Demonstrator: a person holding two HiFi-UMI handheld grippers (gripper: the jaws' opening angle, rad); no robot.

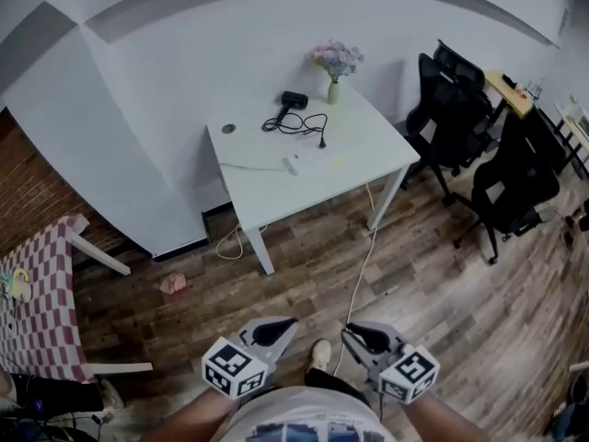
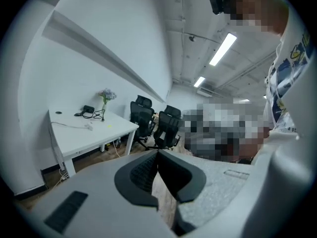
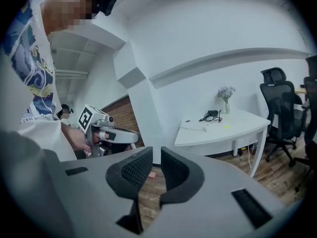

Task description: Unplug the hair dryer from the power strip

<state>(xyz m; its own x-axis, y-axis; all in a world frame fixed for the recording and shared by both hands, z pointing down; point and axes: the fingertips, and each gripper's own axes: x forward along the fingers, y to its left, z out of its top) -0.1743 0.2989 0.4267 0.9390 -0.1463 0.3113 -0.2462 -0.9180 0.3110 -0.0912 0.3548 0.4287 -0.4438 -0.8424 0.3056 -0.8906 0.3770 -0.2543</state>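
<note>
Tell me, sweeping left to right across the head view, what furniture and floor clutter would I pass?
checkered table → pink scrap on the floor → white table → black office chairs

light: even, cool, fairly bright | source: ceiling light strips [image 2: 223,48] | shadows: soft | edges: strong fisheye curve, dark corners | focus: slightly soft

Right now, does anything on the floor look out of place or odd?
Yes. A small pink crumpled thing lies on the wooden floor left of the white table, like litter. A white cable trails across the floor.
</note>
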